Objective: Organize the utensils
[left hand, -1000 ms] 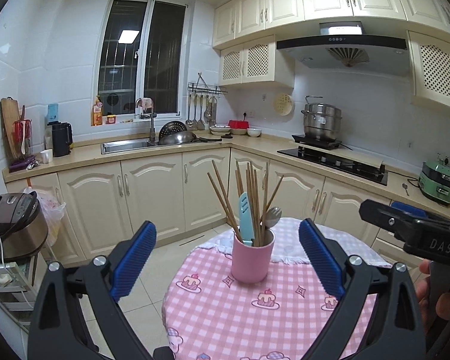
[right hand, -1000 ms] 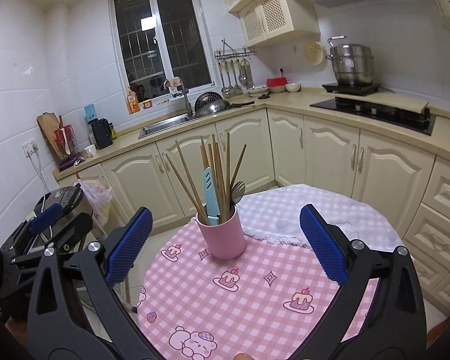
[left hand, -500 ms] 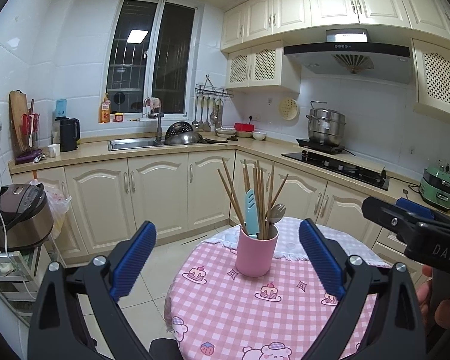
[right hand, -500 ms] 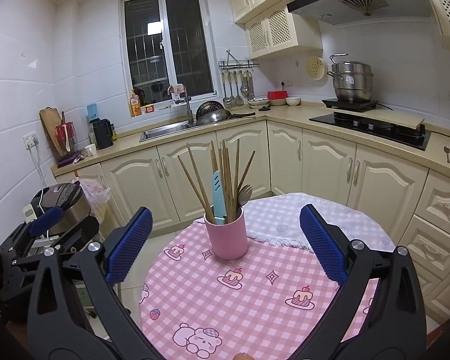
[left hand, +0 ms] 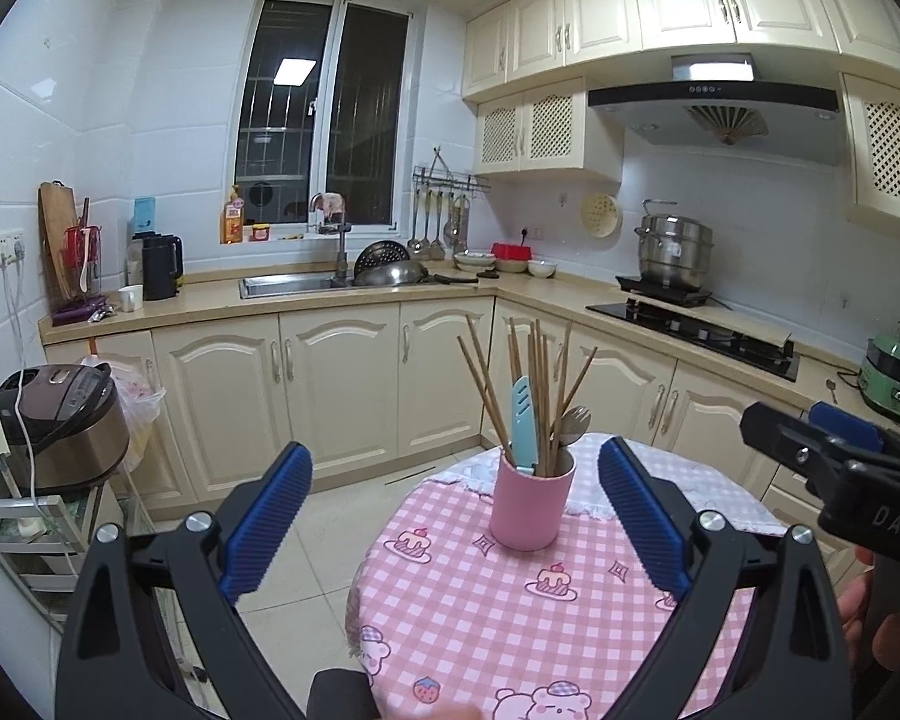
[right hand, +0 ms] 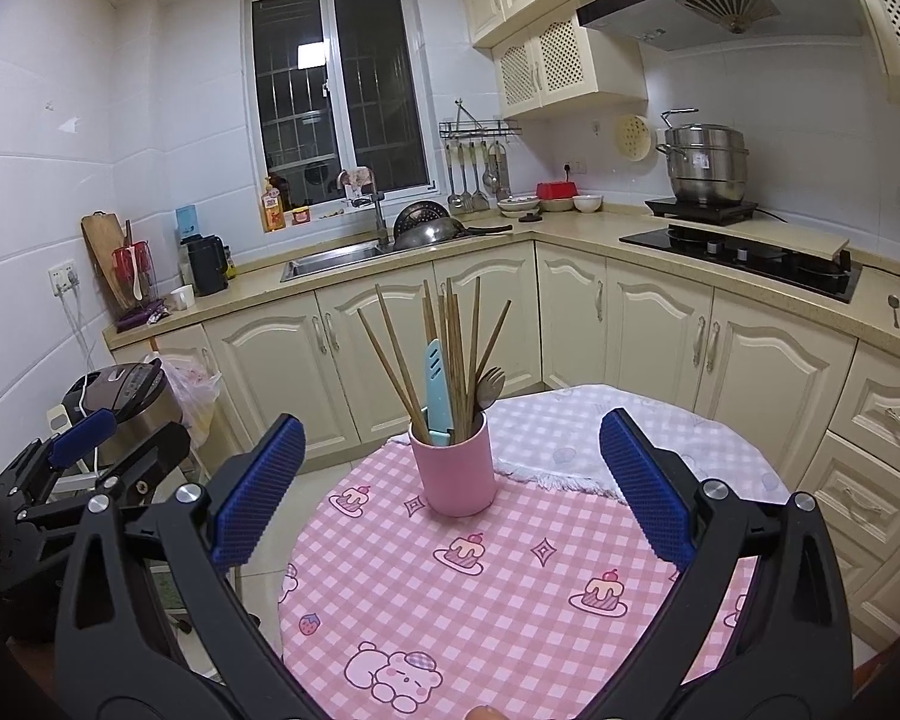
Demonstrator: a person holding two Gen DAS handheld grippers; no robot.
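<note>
A pink cup [left hand: 531, 507] [right hand: 454, 468] stands upright on the round table with the pink checked cloth [left hand: 510, 612] [right hand: 450, 588]. It holds several wooden chopsticks [left hand: 537, 384] [right hand: 450, 348], a light blue knife [left hand: 523, 414] [right hand: 437, 384] and a metal spork [left hand: 572, 423] [right hand: 489, 387]. My left gripper [left hand: 453, 504] is open and empty, well back from the cup. My right gripper [right hand: 450, 483] is open and empty, also back from the cup. Each gripper shows at the edge of the other's view.
A white cloth [right hand: 582, 438] covers the table's far side. Cream cabinets and a counter run behind, with a sink [left hand: 288, 285], a hob [left hand: 696, 330] and a steel pot [left hand: 675, 252]. A rice cooker [left hand: 60, 420] sits on a rack at the left.
Both grippers have drawn back and risen from the cup, which now looks smaller and farther away. More floor and table edge show. Both stay open.
</note>
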